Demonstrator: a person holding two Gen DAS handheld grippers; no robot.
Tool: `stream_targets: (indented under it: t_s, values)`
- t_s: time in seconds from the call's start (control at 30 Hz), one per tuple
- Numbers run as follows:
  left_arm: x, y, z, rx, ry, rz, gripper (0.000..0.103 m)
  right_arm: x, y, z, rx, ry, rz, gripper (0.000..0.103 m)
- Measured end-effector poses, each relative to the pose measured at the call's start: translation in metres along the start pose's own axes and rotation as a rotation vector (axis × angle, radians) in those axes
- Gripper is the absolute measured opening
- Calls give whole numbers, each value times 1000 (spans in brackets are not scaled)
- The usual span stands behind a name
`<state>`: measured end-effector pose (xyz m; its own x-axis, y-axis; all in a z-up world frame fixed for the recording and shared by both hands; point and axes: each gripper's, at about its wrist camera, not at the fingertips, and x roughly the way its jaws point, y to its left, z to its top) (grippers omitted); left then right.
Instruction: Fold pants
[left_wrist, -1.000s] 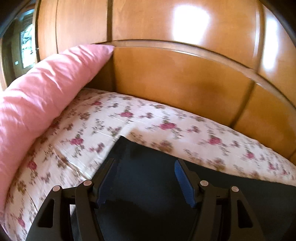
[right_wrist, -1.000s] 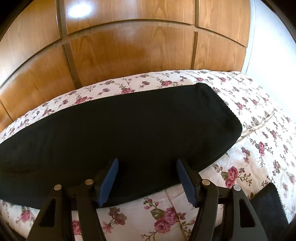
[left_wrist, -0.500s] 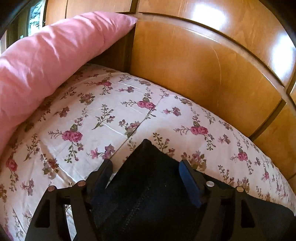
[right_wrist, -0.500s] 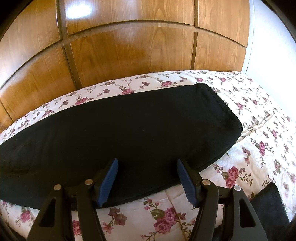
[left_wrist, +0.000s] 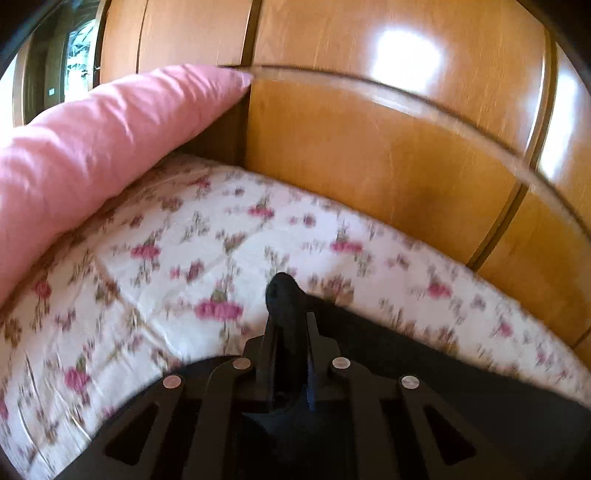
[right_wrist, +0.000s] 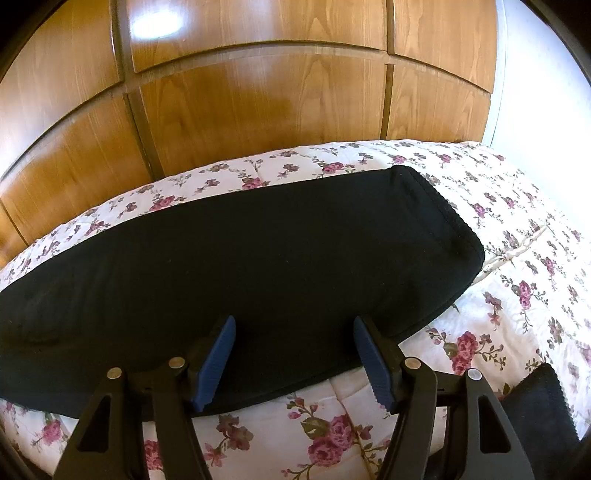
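Note:
Black pants (right_wrist: 258, 251) lie flat and long across the floral bedspread (right_wrist: 517, 295), one end with a ribbed hem at the right. My right gripper (right_wrist: 294, 325) hovers over their near edge, open, with nothing pinched between its blue pads. In the left wrist view, a corner of the pants (left_wrist: 282, 291) sticks up from between the fingers of my left gripper (left_wrist: 291, 321). Its jaws are closing and the pads press on that fabric. The view is motion-blurred.
A pink pillow (left_wrist: 92, 147) leans at the left against the wooden panelling (left_wrist: 369, 166), which runs along the far side of the bed (left_wrist: 147, 277). Another dark cloth (right_wrist: 535, 402) lies at the lower right. A white wall (right_wrist: 535, 74) stands beyond.
My left gripper's jaws went from wide apart over the pants' corner to pinched together on it, and the hand shifted. The right gripper and the rest of the pants stayed still.

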<state>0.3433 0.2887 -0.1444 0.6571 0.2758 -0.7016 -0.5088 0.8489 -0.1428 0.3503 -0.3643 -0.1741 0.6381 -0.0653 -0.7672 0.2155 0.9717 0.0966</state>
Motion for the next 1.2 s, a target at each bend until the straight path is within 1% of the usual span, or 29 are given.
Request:
stream_targets:
  t_s: [0.1, 0.13, 0.17, 0.23, 0.3, 0.33, 0.4, 0.47, 0.5, 0.53, 0.57, 0.63, 0.7, 0.77, 0.9, 1.0, 1.07, 1.13, 1.17, 1.2]
  values:
    - [-2, -4, -3, 15, -11, 30, 12, 0, 2, 2, -5, 16, -4, 69]
    - [-2, -6, -3, 24, -12, 39, 12, 0, 1, 4, -6, 27, 10, 72]
    - [-2, -8, -5, 33, -13, 48, 12, 1, 0, 5, -3, 38, 32, 78]
    - [1, -9, -5, 45, -10, 57, 12, 2, -6, 11, 12, 66, 108, 84]
    - [0, -10, -7, 52, -13, 63, 12, 2, -15, 18, 41, 75, 148, 84]
    - [1, -10, -7, 54, -11, 65, 12, 1, -21, 22, 63, 71, 158, 81]
    - [3, -8, -7, 54, -8, 62, 12, 0, -36, 34, 117, 49, 148, 77]
    - [4, -7, -7, 50, -6, 55, 12, 1, -53, 47, 178, 25, 128, 68]
    - [4, -7, -7, 49, -7, 53, 12, 3, -62, 53, 202, 18, 122, 66]
    - [4, -7, -7, 49, -7, 54, 12, 6, -70, 61, 222, 14, 105, 60]
    - [4, -7, -7, 49, -7, 54, 12, 8, -76, 67, 228, 12, 89, 52]
    - [5, -7, -8, 53, -5, 58, 13, 16, -86, 83, 229, 22, 46, 44]
    - [5, -8, -8, 57, -5, 61, 13, 21, -94, 97, 230, 29, 9, 43]
    - [6, -7, -8, 57, -5, 61, 13, 26, -101, 110, 233, 29, -5, 43]
    - [7, -7, -8, 61, -4, 64, 13, 45, -106, 130, 239, 113, -33, 43]
    - [7, -8, -9, 64, -5, 66, 13, 57, -107, 137, 255, 168, -28, 43]
    - [8, -7, -8, 63, -5, 63, 13, 67, -106, 140, 249, 211, -43, 43]
    - [8, -7, -8, 64, -5, 62, 13, 77, -105, 140, 245, 226, -44, 43]
    - [8, -7, -8, 65, -5, 62, 13, 81, -103, 139, 240, 230, -48, 42]
    - [8, -7, -8, 65, -6, 63, 13, 86, -101, 137, 233, 236, -50, 37]
